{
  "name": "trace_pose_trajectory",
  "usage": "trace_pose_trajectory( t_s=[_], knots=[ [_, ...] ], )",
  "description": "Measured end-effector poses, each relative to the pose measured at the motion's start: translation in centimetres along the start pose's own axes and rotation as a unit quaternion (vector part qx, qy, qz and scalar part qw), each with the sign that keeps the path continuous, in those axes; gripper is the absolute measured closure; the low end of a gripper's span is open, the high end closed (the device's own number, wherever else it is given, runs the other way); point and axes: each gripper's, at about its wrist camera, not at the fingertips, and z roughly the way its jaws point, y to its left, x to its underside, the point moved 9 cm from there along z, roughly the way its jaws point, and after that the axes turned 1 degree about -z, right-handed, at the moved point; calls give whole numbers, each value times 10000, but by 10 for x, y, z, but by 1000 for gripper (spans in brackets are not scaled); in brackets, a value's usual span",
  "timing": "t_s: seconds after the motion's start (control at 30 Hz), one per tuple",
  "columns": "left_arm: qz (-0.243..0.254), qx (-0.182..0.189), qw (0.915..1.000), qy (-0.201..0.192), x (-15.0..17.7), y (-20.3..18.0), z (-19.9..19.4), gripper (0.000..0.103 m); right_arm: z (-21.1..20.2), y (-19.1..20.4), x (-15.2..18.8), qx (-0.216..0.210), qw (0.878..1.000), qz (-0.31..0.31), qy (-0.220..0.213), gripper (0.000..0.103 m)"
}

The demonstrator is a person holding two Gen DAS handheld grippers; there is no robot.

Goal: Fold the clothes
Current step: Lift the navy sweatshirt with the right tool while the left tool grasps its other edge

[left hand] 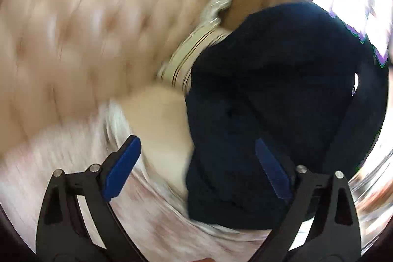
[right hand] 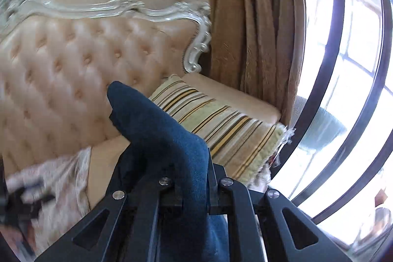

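A dark navy blue garment [left hand: 275,100] hangs bunched at the right of the blurred left wrist view. My left gripper [left hand: 196,151] is open, its blue pads [left hand: 122,163] spread wide; the right pad lies against the cloth and nothing is held. In the right wrist view my right gripper [right hand: 194,178] is shut on a fold of the same blue garment [right hand: 157,129], which rises up and left from the jaws and covers the fingertips.
A tufted cream sofa back [right hand: 61,70] with a carved white frame [right hand: 196,23] lies ahead. A striped cushion [right hand: 221,124] rests on the seat at right. A pale floral cloth [right hand: 61,178] lies at lower left. Brown curtains [right hand: 255,16] and a bright window [right hand: 356,65] are right.
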Motion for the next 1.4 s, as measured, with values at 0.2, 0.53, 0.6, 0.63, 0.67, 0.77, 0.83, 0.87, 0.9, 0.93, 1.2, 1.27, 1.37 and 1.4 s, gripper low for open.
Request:
trace_pose_trajectory(
  t_s=[0.2,0.53,0.6,0.63,0.67,0.77,0.83,0.87,0.9,0.93,1.2,1.27,1.37,1.4],
  knots=[
    [1105,35,9939,11,-14,-22,1,13,-54,0,24,274,9977,-574,-237,94],
    [1032,577,9925,-318,-11,-63,-20,13,-121,41,-33,430,9840,-1257,-1186,94],
    [1027,519,9919,-541,-20,-64,-31,13,-143,53,-51,418,9790,-1393,-1430,94],
    [1004,521,9913,-670,-25,-65,-38,13,-152,57,-58,416,9769,-1444,-1522,94],
    [924,587,9911,-760,-30,-64,-44,13,-163,62,-65,384,9751,-1478,-1610,93],
    [761,860,9891,-919,-43,-63,-61,13,-195,78,-83,216,9713,-1553,-1789,93],
    [790,1037,9878,-858,-42,-64,-65,13,-215,90,-93,134,9683,-1625,-1890,94],
    [834,1022,9874,-875,-41,-64,-68,13,-226,95,-99,71,9673,-1644,-1930,94],
    [813,1067,9871,-879,-40,-63,-71,13,-237,99,-104,-11,9668,-1642,-1958,94],
    [738,1056,9875,-908,-40,-59,-75,13,-248,103,-109,-93,9665,-1631,-1981,93],
    [283,1828,9827,-138,-19,-40,-151,97,-328,139,-119,-496,9588,-1781,-2156,93],
    [223,1633,9861,-227,-17,-26,-197,97,-343,147,-119,-541,9560,-1825,-2233,93],
    [-53,1245,9905,-579,-23,5,-284,97,-377,158,-123,-762,9502,-1715,-2487,93],
    [-119,1041,9919,-723,-26,14,-316,97,-390,162,-124,-853,9477,-1657,-2590,93]
  ],
)
